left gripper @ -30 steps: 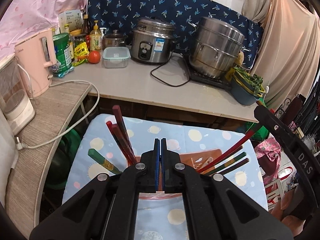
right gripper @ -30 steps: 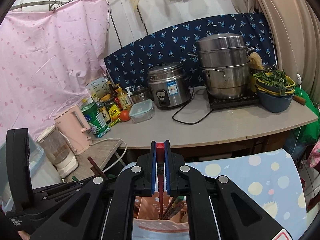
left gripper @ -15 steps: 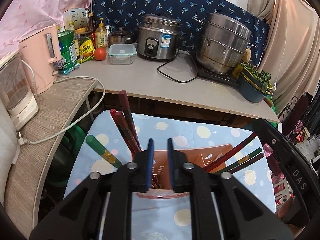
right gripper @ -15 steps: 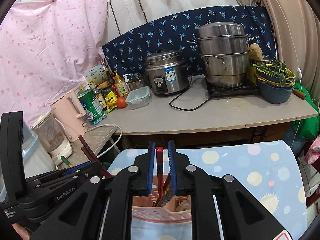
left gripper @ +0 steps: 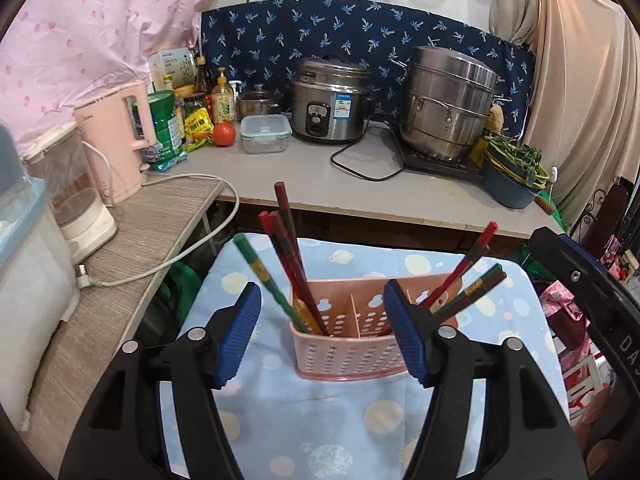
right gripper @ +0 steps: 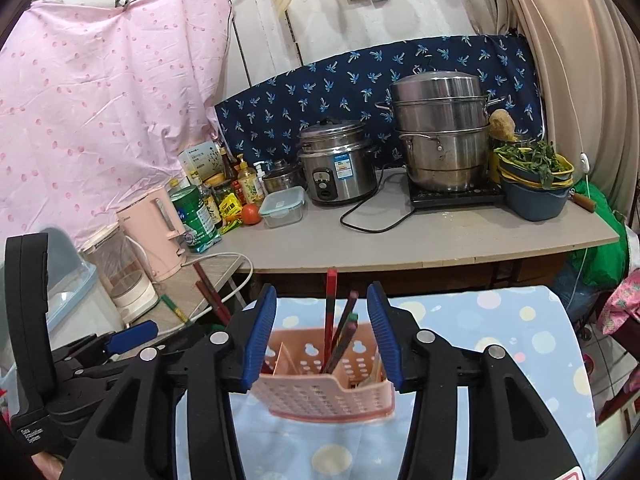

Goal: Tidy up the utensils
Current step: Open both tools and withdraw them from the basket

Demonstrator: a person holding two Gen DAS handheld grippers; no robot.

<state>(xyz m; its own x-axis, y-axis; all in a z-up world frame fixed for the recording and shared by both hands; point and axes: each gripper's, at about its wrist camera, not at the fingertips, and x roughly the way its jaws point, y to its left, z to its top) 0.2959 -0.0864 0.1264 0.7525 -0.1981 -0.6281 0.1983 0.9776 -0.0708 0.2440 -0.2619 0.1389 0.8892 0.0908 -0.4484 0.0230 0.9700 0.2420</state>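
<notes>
While both claws gape wide and empty, left claw and right claw flank pink utensil basket on dotted cloth; chopsticks stand inside.

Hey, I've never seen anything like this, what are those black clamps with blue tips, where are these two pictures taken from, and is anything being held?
No robot arm here: a person holds a two-finger gripper in each hand, and each carries a fisheye camera looking along its fingers. One picture is the left gripper, the other the right gripper. The blue strips are its finger pads. Both grippers are open and hold nothing. Between the fingers stands a pink perforated utensil holder on a blue dotted cloth, with red and green chopsticks leaning in its compartments. Behind is a counter with a rice cooker and a steel steamer pot.
</notes>
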